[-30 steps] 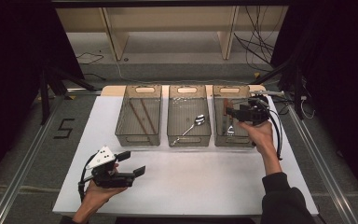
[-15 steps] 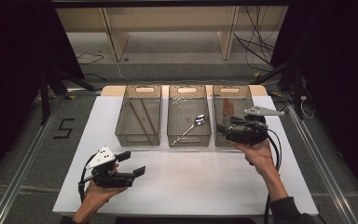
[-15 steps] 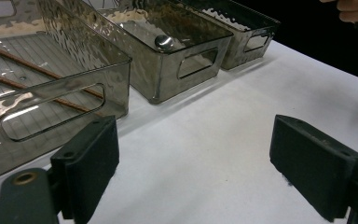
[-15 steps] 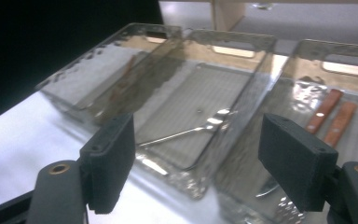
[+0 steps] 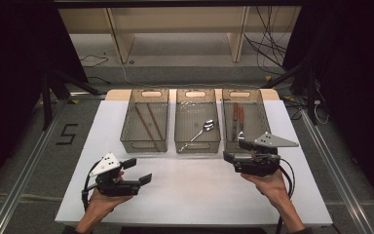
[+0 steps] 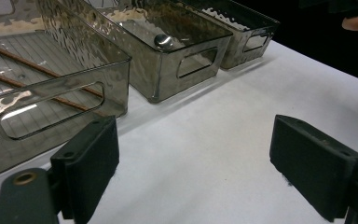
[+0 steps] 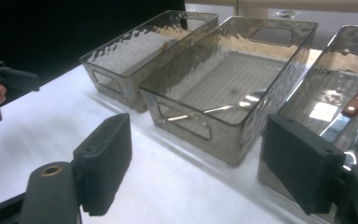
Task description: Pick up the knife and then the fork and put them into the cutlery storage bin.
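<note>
Three smoky clear bins stand side by side at the back of the white table [image 5: 190, 195]. The left bin [image 5: 145, 142] holds two brown chopsticks [image 5: 148, 119]. A metal spoon [image 5: 205, 127] lies in the middle bin [image 5: 197, 146]. Two wooden-handled knives [image 5: 237, 117] lie in the right bin [image 5: 260, 105]. My left gripper [image 5: 137, 170] hovers open over the table's front left, nothing between its jaws [image 6: 191, 172]. My right gripper [image 5: 233, 155] sits just in front of the right bin, angled toward the middle bin. Its jaws have just been opening and stand open on nothing [image 7: 200, 163].
Bare white tabletop stretches between the two grippers and in front of the bins. A cable [image 5: 288, 178] trails from the right gripper. Metal rails [image 5: 321, 146] run along both table sides, and a wooden shelf frame [image 5: 175, 29] stands behind.
My right gripper has drawn back from above the right bin toward the table's front and sunk a little. The left gripper has stayed where it was.
</note>
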{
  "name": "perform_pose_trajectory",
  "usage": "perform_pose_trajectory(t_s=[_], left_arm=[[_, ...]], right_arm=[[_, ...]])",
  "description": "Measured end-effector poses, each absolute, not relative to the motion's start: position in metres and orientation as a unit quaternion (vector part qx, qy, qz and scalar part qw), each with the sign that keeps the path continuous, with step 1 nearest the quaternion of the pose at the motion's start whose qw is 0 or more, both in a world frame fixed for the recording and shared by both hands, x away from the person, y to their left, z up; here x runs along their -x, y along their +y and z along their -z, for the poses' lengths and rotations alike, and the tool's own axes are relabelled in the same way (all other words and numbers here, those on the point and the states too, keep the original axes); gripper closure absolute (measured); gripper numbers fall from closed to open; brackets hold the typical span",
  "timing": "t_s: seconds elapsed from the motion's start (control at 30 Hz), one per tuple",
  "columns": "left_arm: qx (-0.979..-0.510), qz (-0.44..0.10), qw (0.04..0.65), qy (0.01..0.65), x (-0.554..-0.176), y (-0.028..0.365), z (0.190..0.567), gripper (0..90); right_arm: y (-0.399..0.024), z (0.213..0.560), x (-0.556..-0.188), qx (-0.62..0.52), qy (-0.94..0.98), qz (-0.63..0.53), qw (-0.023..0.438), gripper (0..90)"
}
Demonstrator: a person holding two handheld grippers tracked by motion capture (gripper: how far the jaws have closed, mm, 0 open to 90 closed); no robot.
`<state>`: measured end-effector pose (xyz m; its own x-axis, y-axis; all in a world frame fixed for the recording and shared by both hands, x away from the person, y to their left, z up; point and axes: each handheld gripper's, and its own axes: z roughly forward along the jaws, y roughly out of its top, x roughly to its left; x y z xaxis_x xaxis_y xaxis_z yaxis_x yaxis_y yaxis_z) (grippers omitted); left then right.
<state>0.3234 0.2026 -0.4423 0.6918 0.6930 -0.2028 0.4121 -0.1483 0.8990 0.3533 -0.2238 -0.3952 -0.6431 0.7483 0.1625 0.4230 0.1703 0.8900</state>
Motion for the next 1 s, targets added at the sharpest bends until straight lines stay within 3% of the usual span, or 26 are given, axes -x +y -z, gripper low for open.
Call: perform_pose_trajectory(t_s=[1.0], left_arm=[[-0.747,-0.128,0.539,0.368,-0.323,0.202,0.442,15.1]], right_arm=[[-0.231,0.442,-0.31,-0.383,0.747,-0.519,0.16,22.8]])
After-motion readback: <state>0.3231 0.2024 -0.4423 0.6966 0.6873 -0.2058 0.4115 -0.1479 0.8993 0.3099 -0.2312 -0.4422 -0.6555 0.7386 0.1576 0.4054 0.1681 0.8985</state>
